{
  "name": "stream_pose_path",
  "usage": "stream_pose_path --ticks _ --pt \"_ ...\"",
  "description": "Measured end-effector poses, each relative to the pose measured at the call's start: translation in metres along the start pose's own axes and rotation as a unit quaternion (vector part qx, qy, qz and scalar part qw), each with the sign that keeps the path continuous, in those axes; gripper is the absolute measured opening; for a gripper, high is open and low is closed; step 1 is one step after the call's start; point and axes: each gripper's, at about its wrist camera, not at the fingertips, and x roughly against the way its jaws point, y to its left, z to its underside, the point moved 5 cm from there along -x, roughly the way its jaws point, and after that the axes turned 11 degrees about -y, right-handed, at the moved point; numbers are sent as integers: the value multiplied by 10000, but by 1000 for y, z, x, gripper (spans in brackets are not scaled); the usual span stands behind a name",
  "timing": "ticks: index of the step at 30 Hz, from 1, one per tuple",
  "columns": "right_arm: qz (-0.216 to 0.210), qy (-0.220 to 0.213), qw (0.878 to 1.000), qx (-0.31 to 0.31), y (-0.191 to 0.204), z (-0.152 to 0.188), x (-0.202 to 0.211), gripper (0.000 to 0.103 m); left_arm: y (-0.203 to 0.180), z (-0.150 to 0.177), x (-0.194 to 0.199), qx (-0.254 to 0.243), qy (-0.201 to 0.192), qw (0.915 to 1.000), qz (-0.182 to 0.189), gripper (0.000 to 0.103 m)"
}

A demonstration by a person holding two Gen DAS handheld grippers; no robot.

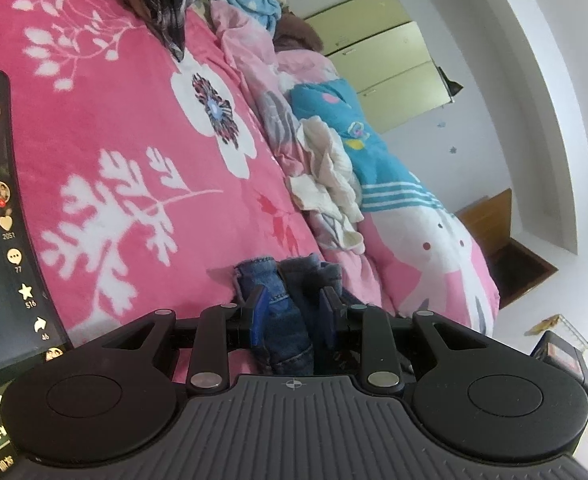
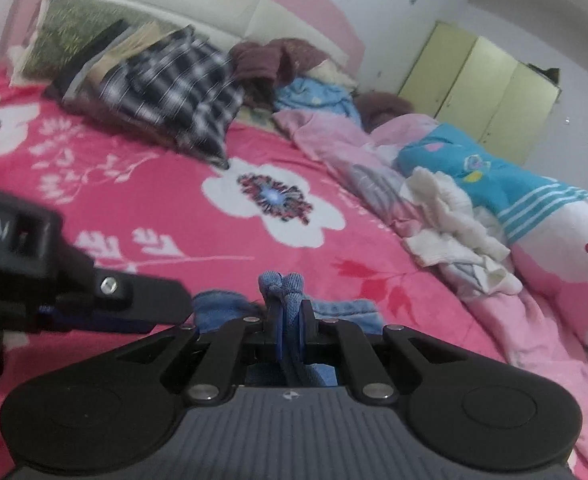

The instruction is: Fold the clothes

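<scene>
- Beyond both hand-held grippers a bed (image 2: 141,216) is seen, spread with a pink floral blanket, with a pale wall and yellow-green cabinet doors (image 2: 490,92) behind it.
- Along the far right of the bed a pink and blue cartoon quilt (image 1: 406,216) is bunched, apparently pushed aside so that bare blanket is left for folding.
- Far ahead and to the left of the right hand-held gripper, a plaid garment (image 2: 181,92) is heaped on other cloth near the headboard; it is judged to be waiting its turn.
- A crumpled white garment (image 2: 454,224) is lying ahead and to the right, against the quilt.
- The denim garment (image 2: 334,308), the piece in hand, is lying low on the blanket just in front of both tools and is held at two places.
- Its long axis cannot be told with certainty; it appears stretched across from one tool to the other, probably so an edge is kept straight for a fold.
- The left hand-held gripper (image 1: 294,308) is clenched on a thick bunch of the denim, its jaws kept partly apart by the cloth.
- The right hand-held gripper (image 2: 289,312) is clamped nearly closed on a thin pinch, a knot of fabric protruding forward past its tips.
</scene>
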Motion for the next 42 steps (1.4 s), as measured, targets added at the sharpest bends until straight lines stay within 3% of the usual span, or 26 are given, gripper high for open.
stream_pose_path --ticks 3,6,7,8,11,14,19,22,25,29,32,37,42 --pt "-175 128 9997 -96 2 2 -5 8 1 0 0 -14 -18 10000 -22 27" --pt "-493 198 9980 -342 -3 3 -5 16 -1 -1 2 -119 -73 9999 -57 27" --pt "-587 149 9972 -435 -7 1 -2 24 -2 -2 3 -165 -118 9998 -65 27" --pt "-651 100 9963 -560 -12 -1 3 39 -4 -4 4 -244 -181 9995 -78 27" --pt "-601 -213 9904 -1224 -50 -13 36 49 -16 -7 9 -616 -391 9973 -31 27" --pt "-257 -460 9749 -2162 -115 -12 89 49 -43 -7 14 -1128 -496 9922 192 27" --pt "898 -742 9310 -3459 -226 32 211 49 -97 16 -7 -2163 134 9743 618 27" --pt "1559 -609 9149 -3674 -260 72 273 48 -114 34 -36 -2644 535 9614 536 27" --pt "1827 -348 9039 -3853 -269 112 310 43 -112 51 -65 -2981 854 9504 222 27" --pt "1859 10 9055 -3814 -261 158 315 28 -88 67 -87 -3418 1074 9326 -442 26" --pt "1741 207 9103 -3750 -252 184 299 21 -80 68 -88 -3480 1045 9298 -582 26" --pt "1557 271 9138 -3741 -249 208 277 19 -80 70 -95 -3633 1000 9223 -859 22" --pt "1441 179 8971 -4172 -270 227 277 19 -80 74 -97 -3772 928 9161 -990 21"
